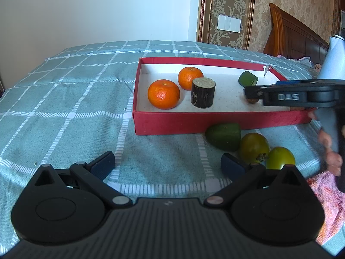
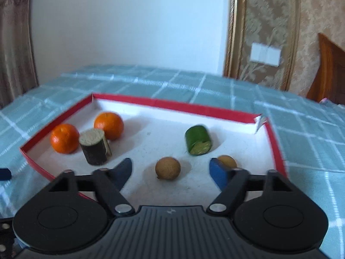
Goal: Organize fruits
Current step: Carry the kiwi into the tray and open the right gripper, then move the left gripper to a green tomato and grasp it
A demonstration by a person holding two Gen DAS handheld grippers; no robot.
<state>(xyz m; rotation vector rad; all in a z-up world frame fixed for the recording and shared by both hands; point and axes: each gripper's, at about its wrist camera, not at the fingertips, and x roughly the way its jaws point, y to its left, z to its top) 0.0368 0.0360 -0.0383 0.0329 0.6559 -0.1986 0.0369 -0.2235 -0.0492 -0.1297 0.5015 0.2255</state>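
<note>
Setting: checked teal cloth [image 1: 64, 108] covers the surface you work over, with a pale wall behind.
Right gripper [image 2: 171, 168]: your jaws stand wide and hold nothing, hovering low over the near edge of the red tray [image 2: 172, 105].
Between your right fingers: a small brown round fruit [image 2: 167, 168] sits just ahead; a second one [image 2: 227, 160] lies just beyond your right fingertip.
Further ahead: a cut green piece [image 2: 198, 140] lies on its side ahead and right; a dark cut cylinder [image 2: 94, 149] stands upright ahead and left, with two oranges [image 2: 64, 138] just behind it.
Left gripper [image 1: 168, 164]: your jaws are spread wide and empty, above bare cloth short of the tray.
Right of your left fingers: two green-yellow round fruits [image 1: 253, 147] and a green wedge-shaped piece [image 1: 224, 136] lie outside, against the tray's near wall.
Handling: the loose green fruits look light, smooth and likely to roll, so take each across its widest middle with a gentle squeeze.
Wedge: grip its flat sides, which should hold steadier.
</note>
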